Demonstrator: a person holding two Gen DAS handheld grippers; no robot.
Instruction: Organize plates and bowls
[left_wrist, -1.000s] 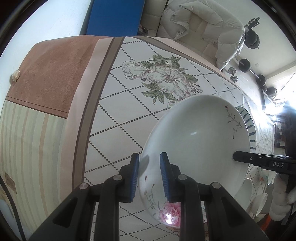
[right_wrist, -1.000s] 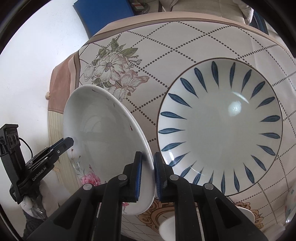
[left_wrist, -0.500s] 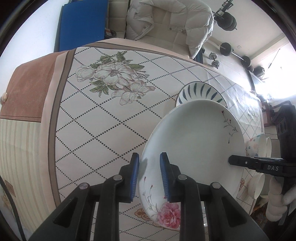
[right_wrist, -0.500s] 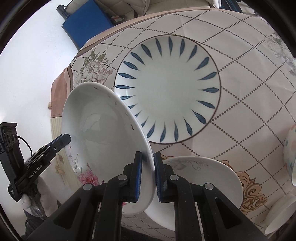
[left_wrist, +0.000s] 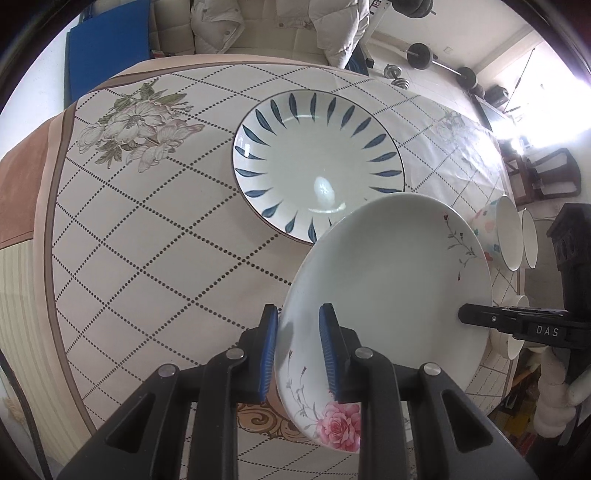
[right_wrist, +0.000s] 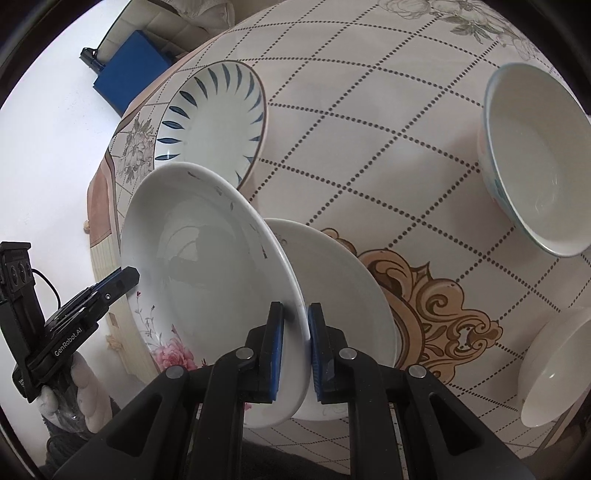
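Left wrist view: left gripper clenched on the near rim of the rose plate, held tilted above the table.
Right wrist view: right gripper clenched on the opposite rim of the same rose plate — both pairs of tongs grasp it at once.
Hidden: rose plate covers the near edge of the blue-leaf plate in the left view; in the right view it covers part of a plain white plate lying on the cloth behind it.
Cut off: a white bowl at the lower right runs out of frame; the spotted bowl shows only its side in the left view, its inside in the right.
Hard to make out: whether the rose plate touches the white plate beneath — cannot tell.
Surface: tablecloth with dotted diamond grid, grey flower prints, a tan scroll ornament.
Room: pale sofa with a white jacket, a blue mat, dumbbells on the floor.
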